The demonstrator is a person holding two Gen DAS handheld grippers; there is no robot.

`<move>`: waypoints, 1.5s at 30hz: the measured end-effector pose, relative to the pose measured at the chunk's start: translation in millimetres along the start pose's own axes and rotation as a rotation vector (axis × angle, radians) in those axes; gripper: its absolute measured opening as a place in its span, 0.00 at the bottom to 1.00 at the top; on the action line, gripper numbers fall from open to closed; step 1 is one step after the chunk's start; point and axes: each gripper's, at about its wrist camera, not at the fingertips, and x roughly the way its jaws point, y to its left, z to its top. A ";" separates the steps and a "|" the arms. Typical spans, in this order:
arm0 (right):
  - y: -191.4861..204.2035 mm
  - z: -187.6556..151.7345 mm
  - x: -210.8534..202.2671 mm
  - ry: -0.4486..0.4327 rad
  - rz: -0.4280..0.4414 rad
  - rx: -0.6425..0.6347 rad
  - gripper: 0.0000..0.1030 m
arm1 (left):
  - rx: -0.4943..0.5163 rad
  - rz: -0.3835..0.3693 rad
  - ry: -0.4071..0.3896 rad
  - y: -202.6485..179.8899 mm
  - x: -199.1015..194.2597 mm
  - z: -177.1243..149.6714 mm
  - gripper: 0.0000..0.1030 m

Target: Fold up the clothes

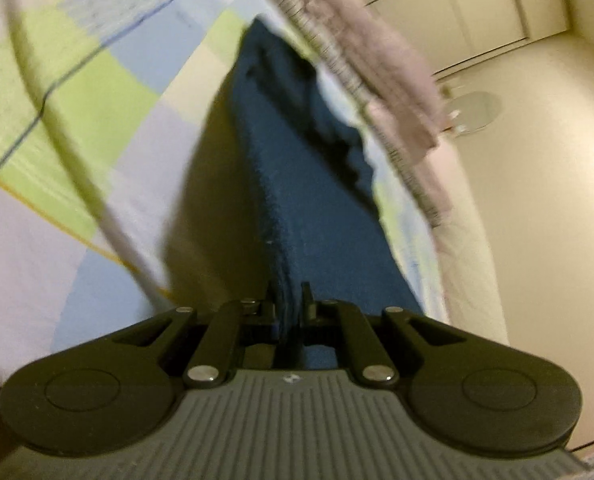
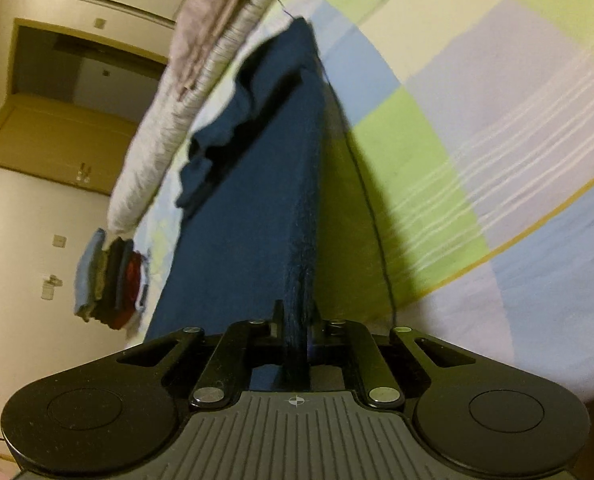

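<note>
Gripping blue garment (image 1: 297, 200), both tongs angled down

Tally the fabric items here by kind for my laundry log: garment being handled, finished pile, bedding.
Dark blue garment, pinched at its edge by the left hand-held gripper and the right hand-held gripper: 1
Stack of folded clothes: 1
Checked bedsheet: 1
Striped grey-pink blanket: 1
Total: 4

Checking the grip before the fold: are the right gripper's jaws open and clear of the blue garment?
No, the right gripper is shut on the blue garment.
</note>
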 end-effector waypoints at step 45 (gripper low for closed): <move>32.0 152.9 98.6 -0.218 -0.391 0.066 0.56 | -0.074 0.181 0.013 8.2 157.5 185.1 0.32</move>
